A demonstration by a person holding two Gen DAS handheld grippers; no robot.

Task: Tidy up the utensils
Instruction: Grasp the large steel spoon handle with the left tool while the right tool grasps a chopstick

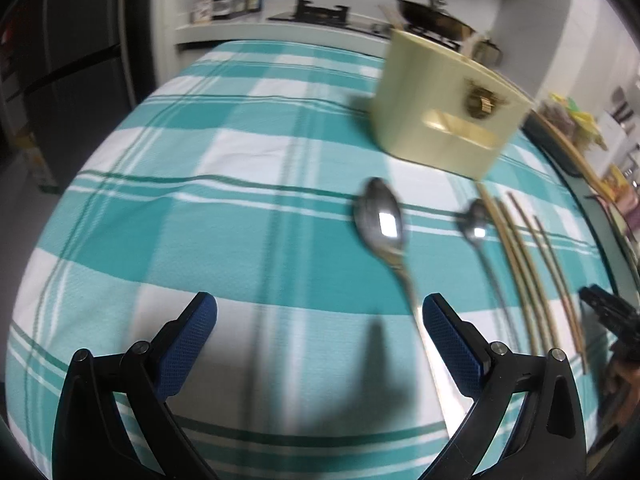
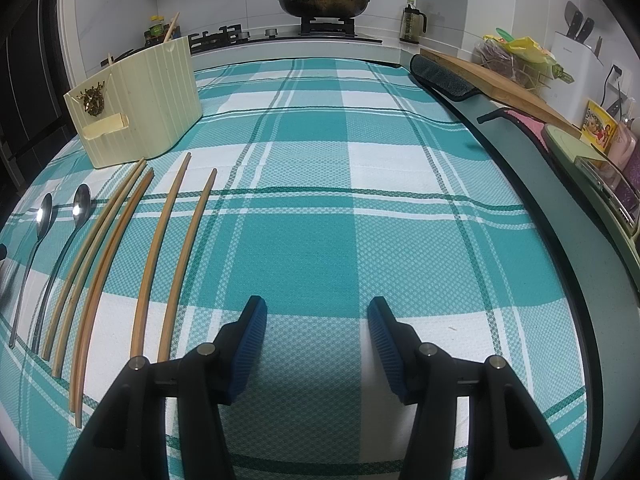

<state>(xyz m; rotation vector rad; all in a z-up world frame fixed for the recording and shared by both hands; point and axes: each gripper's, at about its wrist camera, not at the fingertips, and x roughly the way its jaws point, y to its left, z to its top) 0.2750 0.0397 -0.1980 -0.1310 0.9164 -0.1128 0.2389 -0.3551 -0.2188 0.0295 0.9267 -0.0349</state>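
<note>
Teal-and-white checked tablecloth [image 2: 320,216] covering the table; all task items rest on it.

Utensil holder [image 2: 140,100]: cream plastic, ribbed wall, a small gold ornament on its front. It stands upright at the far left of the cloth in the right wrist view, with one chopstick sticking up from inside it.

Spoons: two, polished metal. The left spoon [image 2: 42,216] and the right spoon [image 2: 80,208] lie side by side near the front of the holder, bowls toward it, handles running back toward the cameras.

Chopsticks [image 2: 120,236]: five, wooden, flat on the cloth to the right of the spoons. Three lie close together next to the right spoon; two more lie a little apart, further right. None touches the holder.

Left gripper [image 1: 320,320]: blue-padded jaws spread wide, nothing between the pads, above the cloth; the left spoon's handle passes just inside its right finger in the left wrist view, which is blurred.

Right gripper [image 2: 316,316]: jaws held partly apart, nothing between them, over bare cloth to the right of the chopsticks.

Background: a lidded pan [image 2: 324,2] on the stove, a wooden cutting board [image 2: 500,80] at the right.
</note>
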